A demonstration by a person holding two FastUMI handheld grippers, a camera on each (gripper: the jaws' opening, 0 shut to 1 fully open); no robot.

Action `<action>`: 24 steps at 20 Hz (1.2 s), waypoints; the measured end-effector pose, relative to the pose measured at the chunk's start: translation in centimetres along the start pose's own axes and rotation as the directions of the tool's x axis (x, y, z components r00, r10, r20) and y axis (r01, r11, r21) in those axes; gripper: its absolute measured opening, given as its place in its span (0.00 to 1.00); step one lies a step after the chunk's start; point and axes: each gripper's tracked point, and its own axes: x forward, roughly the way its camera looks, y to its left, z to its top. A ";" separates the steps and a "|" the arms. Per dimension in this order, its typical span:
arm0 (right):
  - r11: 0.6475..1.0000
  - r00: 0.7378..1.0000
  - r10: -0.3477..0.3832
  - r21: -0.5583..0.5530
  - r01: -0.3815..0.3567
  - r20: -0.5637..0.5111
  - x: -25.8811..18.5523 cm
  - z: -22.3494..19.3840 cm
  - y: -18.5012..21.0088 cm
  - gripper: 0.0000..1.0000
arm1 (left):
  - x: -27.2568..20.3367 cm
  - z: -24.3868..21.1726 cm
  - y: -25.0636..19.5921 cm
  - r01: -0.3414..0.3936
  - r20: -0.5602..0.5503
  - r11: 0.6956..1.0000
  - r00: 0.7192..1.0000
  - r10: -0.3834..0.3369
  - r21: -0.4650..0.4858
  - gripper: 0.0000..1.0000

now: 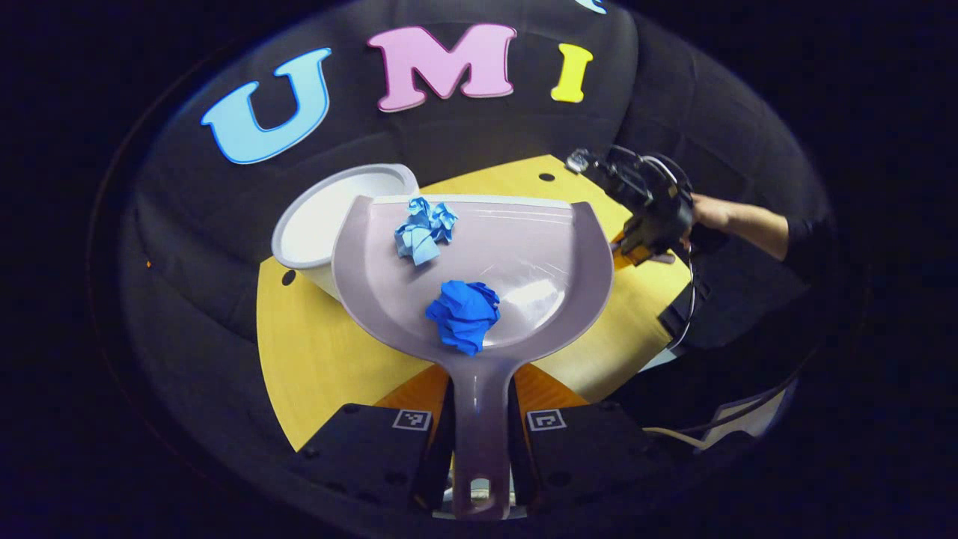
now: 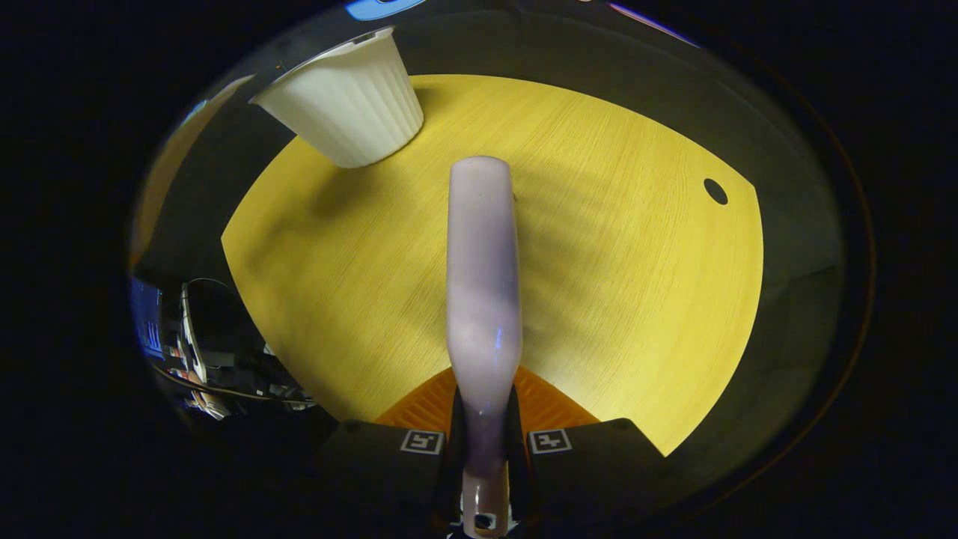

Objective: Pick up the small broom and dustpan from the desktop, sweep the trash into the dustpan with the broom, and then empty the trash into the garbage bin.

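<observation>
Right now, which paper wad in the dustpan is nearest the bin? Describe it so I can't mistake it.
Start at the white bin on the yellow desktop. The dustpan overlaps its rim, and the pale blue wad lies at that far edge. The other wad, darker blue, sits nearer the handle.

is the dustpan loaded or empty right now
Loaded. In the left gripper view the dustpan holds two crumpled paper balls, one light blue near its lip and one darker blue nearer the handle.
</observation>
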 end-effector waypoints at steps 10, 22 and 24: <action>0.997 0.999 -0.029 0.071 0.026 0.041 -0.1 -1.1 1.2 0.27 | 0.2 7.0 16.8 -0.309 -0.132 0.947 0.939 0.319 0.089 0.30; 0.988 0.998 0.033 0.147 -0.041 0.057 0.0 -3.7 5.9 0.27 | -0.7 12.4 25.0 -0.382 -0.089 0.545 0.754 0.651 0.746 0.31; 0.988 0.998 0.032 0.152 -0.041 0.056 0.1 -3.7 5.9 0.27 | -0.8 12.3 25.5 -0.375 -0.058 0.481 0.739 0.672 0.792 0.30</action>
